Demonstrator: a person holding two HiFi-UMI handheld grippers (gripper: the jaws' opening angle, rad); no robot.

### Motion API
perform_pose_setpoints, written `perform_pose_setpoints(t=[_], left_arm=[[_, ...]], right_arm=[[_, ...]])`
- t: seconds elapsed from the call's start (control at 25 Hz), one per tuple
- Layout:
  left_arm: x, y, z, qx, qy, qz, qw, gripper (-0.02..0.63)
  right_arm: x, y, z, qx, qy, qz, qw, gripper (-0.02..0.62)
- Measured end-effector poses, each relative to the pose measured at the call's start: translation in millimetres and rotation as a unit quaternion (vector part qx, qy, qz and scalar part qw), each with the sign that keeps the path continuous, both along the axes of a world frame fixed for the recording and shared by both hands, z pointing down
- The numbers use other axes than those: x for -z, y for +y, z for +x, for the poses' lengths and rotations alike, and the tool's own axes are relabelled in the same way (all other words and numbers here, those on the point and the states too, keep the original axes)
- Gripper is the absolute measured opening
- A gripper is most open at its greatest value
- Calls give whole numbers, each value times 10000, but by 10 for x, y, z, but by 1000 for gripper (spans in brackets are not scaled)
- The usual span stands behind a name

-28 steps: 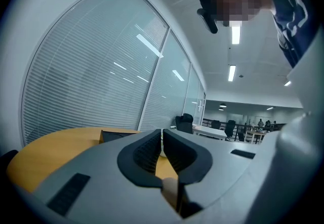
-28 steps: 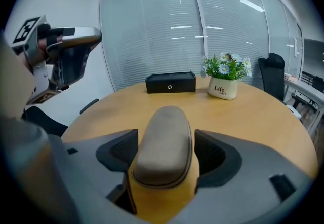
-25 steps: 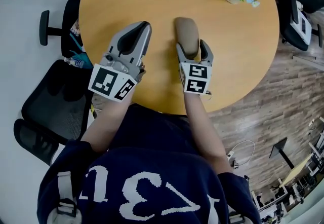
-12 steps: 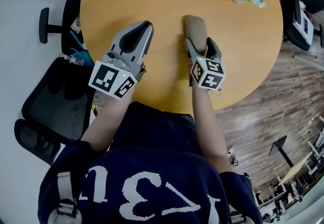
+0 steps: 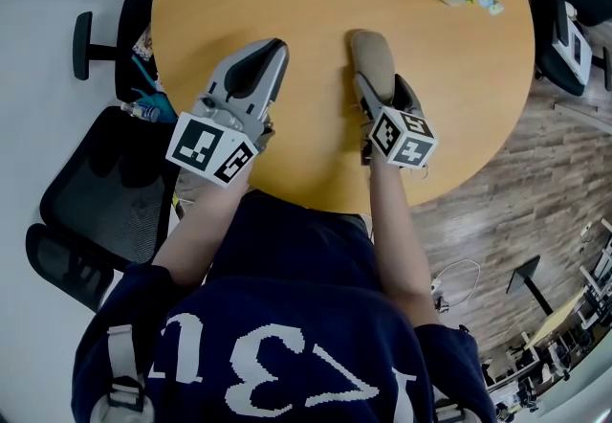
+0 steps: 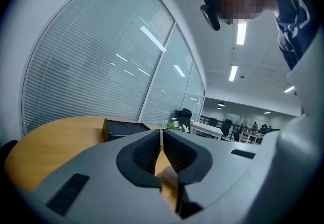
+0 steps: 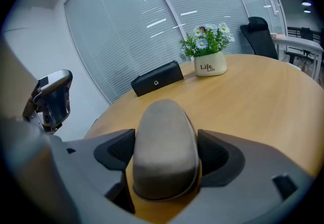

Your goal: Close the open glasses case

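The round wooden counter [image 5: 459,105] filled my view. Over its left half, my left hand-held gripper [image 5: 273,50] pointed across the top with its jaws pressed together on nothing. My right hand-held gripper [image 5: 381,91] had jaws that had just been opening, spread wide either side of the tan glasses case [image 5: 371,53]. The case lay shut near the counter's middle.

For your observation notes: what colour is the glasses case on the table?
The glasses case is plain grey-brown, clearest in the right gripper view.
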State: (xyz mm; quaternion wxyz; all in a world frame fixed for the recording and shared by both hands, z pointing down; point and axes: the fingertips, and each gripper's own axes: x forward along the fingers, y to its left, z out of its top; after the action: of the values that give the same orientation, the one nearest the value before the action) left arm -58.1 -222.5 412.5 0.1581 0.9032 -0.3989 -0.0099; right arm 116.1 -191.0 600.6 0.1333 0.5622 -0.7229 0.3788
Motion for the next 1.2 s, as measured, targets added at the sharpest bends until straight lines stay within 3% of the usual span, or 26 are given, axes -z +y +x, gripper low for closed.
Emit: perform_pose_setpoints(t=[0.16, 0.32, 0.36, 0.48, 0.68, 1.0, 1.08, 1.2], left_arm=[[-123, 19, 71, -224, 111, -263, 9993, 23], [-400, 110, 207, -660, 268, -847, 9939, 26], [-494, 134, 243, -750, 358, -1051, 9910, 52], [-804, 196, 351, -967, 822, -1850, 9745, 218], [-982, 334, 569, -1409, 1643, -2713, 9379, 269], [-478, 470, 769, -1970, 2876, -2932, 8902, 290], [-333, 517, 810, -2069, 3008, -2882, 8853, 293], [-164, 568, 829, -2159, 3072, -2752, 8850, 298]], right_arm=[[44, -15, 14, 232, 53, 106, 9997, 339], [164, -22, -15, 326, -85, 326, 9989, 338], [202, -19, -22, 344, -134, 371, 9986, 337], [324, -7, -50, 441, -273, 527, 9973, 337], [751, 79, -231, 1040, -486, 1124, 9870, 337], [1444, 346, -605, 2196, 39, 2059, 9536, 337], [1573, 423, -691, 2405, 218, 2248, 9440, 337], [1749, 494, -758, 2607, 532, 2508, 9308, 337]])
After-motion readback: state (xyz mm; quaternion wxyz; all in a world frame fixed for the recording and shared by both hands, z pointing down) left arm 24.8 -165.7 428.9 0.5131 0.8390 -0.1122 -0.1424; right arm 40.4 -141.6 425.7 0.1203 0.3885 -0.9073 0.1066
